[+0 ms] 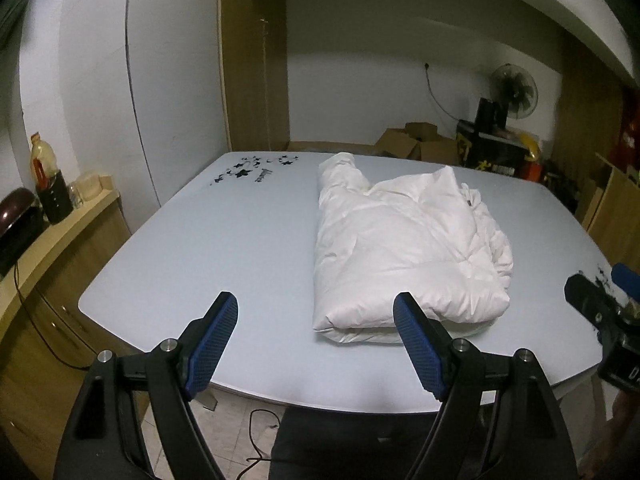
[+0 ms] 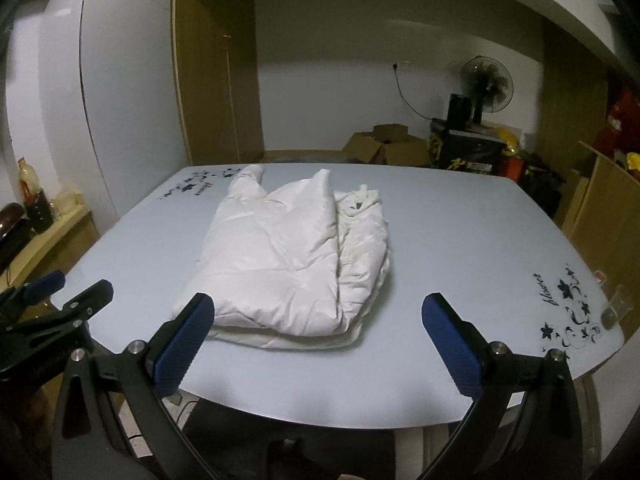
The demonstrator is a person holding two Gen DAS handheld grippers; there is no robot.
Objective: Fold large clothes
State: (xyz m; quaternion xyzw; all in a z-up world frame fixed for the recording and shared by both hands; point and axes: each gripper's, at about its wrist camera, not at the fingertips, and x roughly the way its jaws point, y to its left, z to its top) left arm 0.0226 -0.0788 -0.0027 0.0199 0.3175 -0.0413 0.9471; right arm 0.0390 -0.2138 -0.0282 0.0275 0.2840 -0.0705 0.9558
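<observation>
Where right view looks: plastic cup (image 2: 618, 312), table (image 2: 460, 240)

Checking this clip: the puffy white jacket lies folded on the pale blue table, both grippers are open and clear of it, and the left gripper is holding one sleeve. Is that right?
Not quite. The left gripper holds nothing: the left wrist view shows its blue pads apart with only bare table between them. The rest stands: the puffy white jacket lies folded on the pale blue table, and the right gripper is open and clear of it.
</observation>
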